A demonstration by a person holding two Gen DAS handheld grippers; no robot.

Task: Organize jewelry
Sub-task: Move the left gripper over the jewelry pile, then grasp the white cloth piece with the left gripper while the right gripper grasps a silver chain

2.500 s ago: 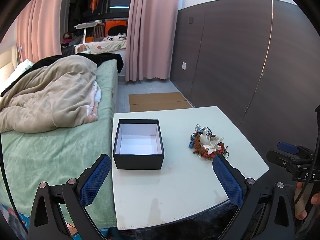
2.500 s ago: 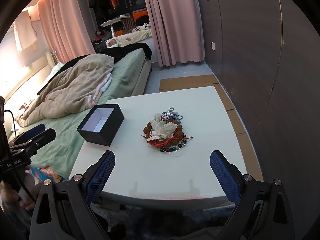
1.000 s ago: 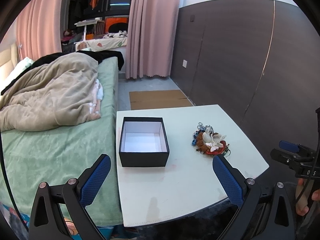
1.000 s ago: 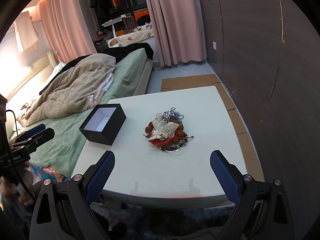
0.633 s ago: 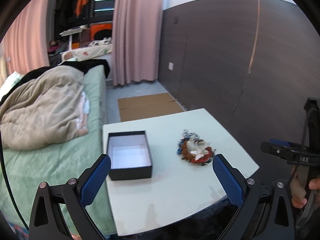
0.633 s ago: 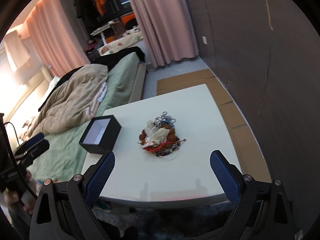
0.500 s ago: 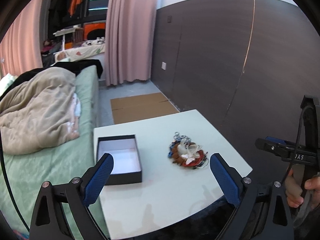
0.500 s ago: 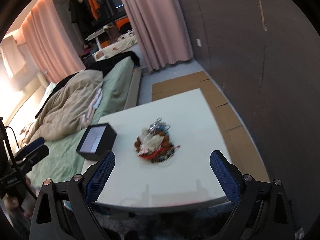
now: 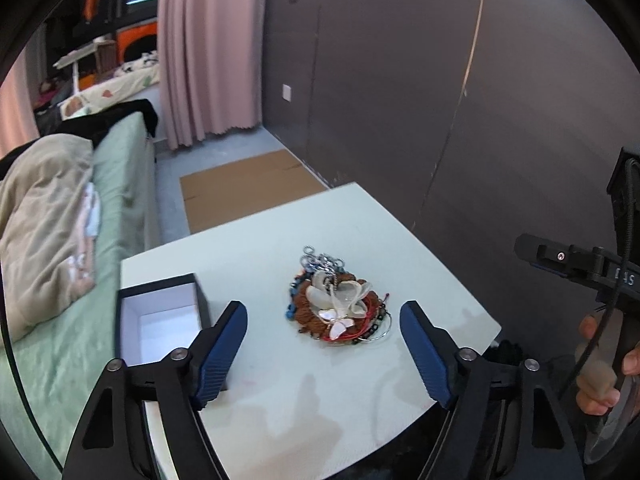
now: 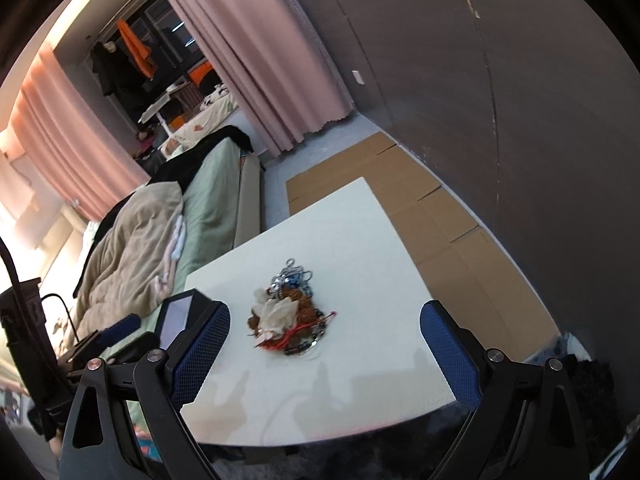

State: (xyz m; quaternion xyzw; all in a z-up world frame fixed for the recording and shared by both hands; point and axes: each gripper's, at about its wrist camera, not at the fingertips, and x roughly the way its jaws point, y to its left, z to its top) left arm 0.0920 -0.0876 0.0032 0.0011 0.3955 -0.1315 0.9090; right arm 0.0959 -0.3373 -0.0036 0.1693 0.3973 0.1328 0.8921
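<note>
A tangled pile of jewelry (image 9: 338, 304) with a white shell flower, brown beads, a red cord and silver chains lies on the white table (image 9: 280, 380). An open black box (image 9: 160, 320) with a white inside stands at the table's left. My left gripper (image 9: 324, 344) is open and empty, low over the table's near side, its blue fingers (image 9: 224, 344) either side of the pile. My right gripper (image 10: 324, 356) is open and empty near the front edge; the pile (image 10: 286, 316) and box (image 10: 178, 316) show ahead of it.
A bed with a green sheet and beige blanket (image 9: 40, 220) runs along the table's left. A dark wall panel (image 9: 440, 100) stands close on the right. Flattened cardboard (image 9: 244, 184) lies on the floor beyond the table. Pink curtains (image 9: 208, 48) hang behind.
Both grippers have swung and tilted; the left one has moved right and closer, so the jewelry pile now sits between its fingers. Its fingers have narrowed somewhat. Nothing on the table has moved.
</note>
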